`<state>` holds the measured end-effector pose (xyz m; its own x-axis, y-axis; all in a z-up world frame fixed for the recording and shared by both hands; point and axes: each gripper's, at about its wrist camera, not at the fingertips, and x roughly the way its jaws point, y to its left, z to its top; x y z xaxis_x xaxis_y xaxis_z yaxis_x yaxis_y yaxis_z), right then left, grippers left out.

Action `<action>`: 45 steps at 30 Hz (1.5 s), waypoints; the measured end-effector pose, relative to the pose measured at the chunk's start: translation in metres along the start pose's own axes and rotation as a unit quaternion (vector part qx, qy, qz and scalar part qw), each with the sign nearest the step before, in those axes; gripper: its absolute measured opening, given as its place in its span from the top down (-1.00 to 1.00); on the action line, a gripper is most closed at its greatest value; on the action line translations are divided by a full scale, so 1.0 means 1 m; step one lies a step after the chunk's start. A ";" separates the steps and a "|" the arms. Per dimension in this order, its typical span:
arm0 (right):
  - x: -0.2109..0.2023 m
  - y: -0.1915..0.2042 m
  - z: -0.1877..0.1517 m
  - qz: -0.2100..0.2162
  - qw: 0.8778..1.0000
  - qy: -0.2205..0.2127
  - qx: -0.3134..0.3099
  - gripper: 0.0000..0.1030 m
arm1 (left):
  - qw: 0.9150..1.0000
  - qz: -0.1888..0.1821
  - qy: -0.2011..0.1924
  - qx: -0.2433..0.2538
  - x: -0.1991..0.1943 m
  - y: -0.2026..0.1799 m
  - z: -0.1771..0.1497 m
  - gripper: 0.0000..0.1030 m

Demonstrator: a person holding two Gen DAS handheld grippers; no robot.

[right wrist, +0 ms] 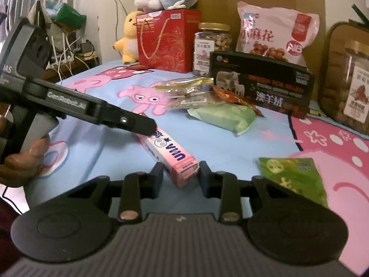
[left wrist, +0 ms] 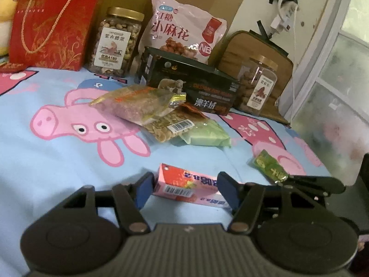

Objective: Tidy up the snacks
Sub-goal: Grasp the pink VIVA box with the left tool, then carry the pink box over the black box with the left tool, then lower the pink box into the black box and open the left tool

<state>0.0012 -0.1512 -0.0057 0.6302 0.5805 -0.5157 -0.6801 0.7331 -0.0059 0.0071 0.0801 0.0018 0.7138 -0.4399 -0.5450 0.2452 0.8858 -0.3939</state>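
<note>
A pink candy box (left wrist: pixel 184 185) lies on the blue cartoon bedsheet (left wrist: pixel 46 166). My left gripper (left wrist: pixel 185 190) straddles it crosswise with jaws apart: the left blue pad stops just short of one end, and the right pad overlaps the box. From the right wrist, the box (right wrist: pixel 170 154) runs toward me. My right gripper (right wrist: pixel 182 175) has its pads against the sides of the near end. A left gripper finger (right wrist: pixel 147 127) sits over the far end, with a hand on its handle. A small green packet (right wrist: pixel 293 177) lies just right of my right gripper.
A pile of snack packets (left wrist: pixel 166 120) lies mid-bed, topped by a clear bag and beside a green pack (right wrist: pixel 223 117). Behind stand a black box (left wrist: pixel 191 85), two nut jars (left wrist: pixel 115 41) (left wrist: pixel 256 87), a pink bag (left wrist: pixel 182 27), a red gift bag (left wrist: pixel 53 25) and plush toys (right wrist: pixel 129 37).
</note>
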 end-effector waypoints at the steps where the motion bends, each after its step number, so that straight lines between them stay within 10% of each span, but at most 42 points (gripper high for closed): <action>1: 0.000 0.001 0.000 -0.001 1.000 -0.001 -0.002 0.31 | 1.000 -0.003 -0.001 -0.004 -0.001 0.002 0.002 -0.18; 45: 0.005 -0.079 0.083 -0.110 0.983 -0.137 -0.052 0.32 | 0.989 -0.008 -0.115 0.092 0.060 -0.052 0.150 -0.17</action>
<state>0.0891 -0.1763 0.0633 0.8333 0.4969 -0.2422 -0.5426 0.8190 -0.1867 0.1355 0.0300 0.1002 0.8345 -0.4271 -0.3481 0.3570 0.9004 -0.2488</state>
